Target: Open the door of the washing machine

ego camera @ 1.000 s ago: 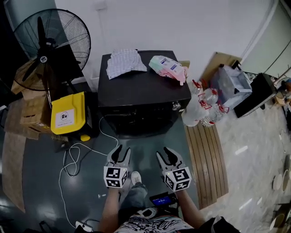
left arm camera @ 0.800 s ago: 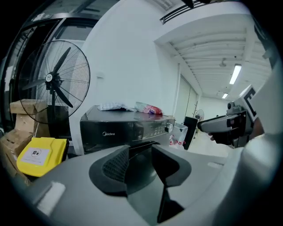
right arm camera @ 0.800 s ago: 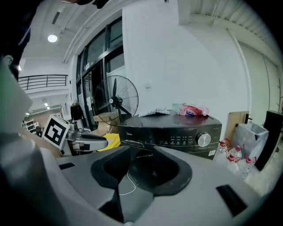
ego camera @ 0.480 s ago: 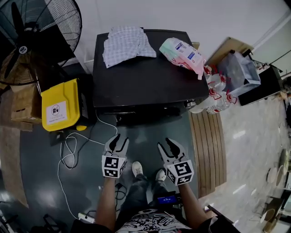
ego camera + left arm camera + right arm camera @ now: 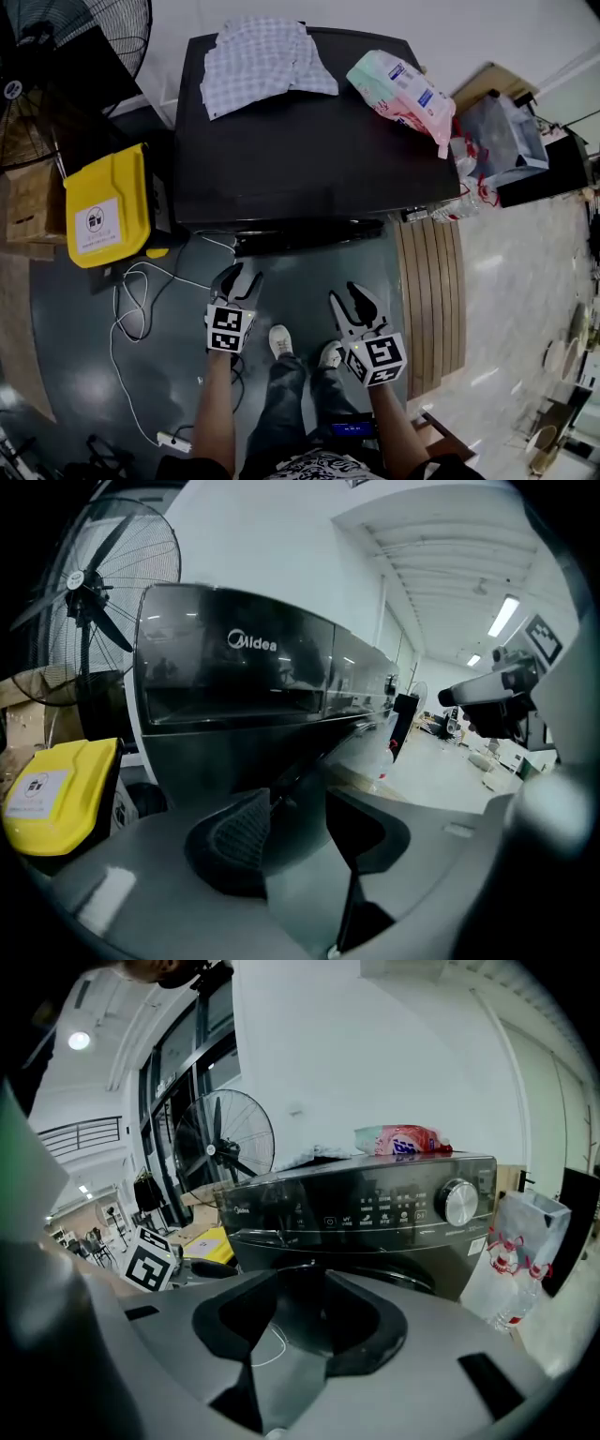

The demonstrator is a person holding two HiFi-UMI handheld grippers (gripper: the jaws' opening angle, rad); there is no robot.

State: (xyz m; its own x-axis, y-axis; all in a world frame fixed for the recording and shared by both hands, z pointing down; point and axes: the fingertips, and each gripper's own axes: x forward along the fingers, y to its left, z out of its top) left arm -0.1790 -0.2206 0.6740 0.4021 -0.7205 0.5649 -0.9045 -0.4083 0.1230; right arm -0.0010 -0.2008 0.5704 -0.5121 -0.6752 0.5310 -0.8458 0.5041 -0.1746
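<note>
A black washer (image 5: 309,122) is shown from above against a white wall (image 5: 375,19), on a dark grey floor (image 5: 66,375). On the washer's top a checked cloth (image 5: 262,66) is spread at the back left, and a pink-and-green pack (image 5: 403,89) is laid at the back right.

A yellow bin (image 5: 108,206) is set just beside the washer's left side. A black fan (image 5: 56,37) is seen behind the bin and a cardboard box (image 5: 28,202) further left. A white cable (image 5: 131,309) is looped over the floor in front of the washer's left corner.

Clear bottles (image 5: 464,187) with red caps are clustered to the right of the washer. A slatted wooden board (image 5: 431,300) is laid on the floor in front of them, with pale glossy tiles (image 5: 525,309) beyond.

The door (image 5: 412,1282) is on the washer's front, below the panel with its dial (image 5: 459,1202). Only the door's upper rim is shown, and it appears shut.

The left hand-held gripper (image 5: 238,278) is held in front of the washer, clear of it. Its jaws are opening, and nothing is caught between them. The right hand-held gripper (image 5: 349,300) is held alongside, its jaws parted and empty.
</note>
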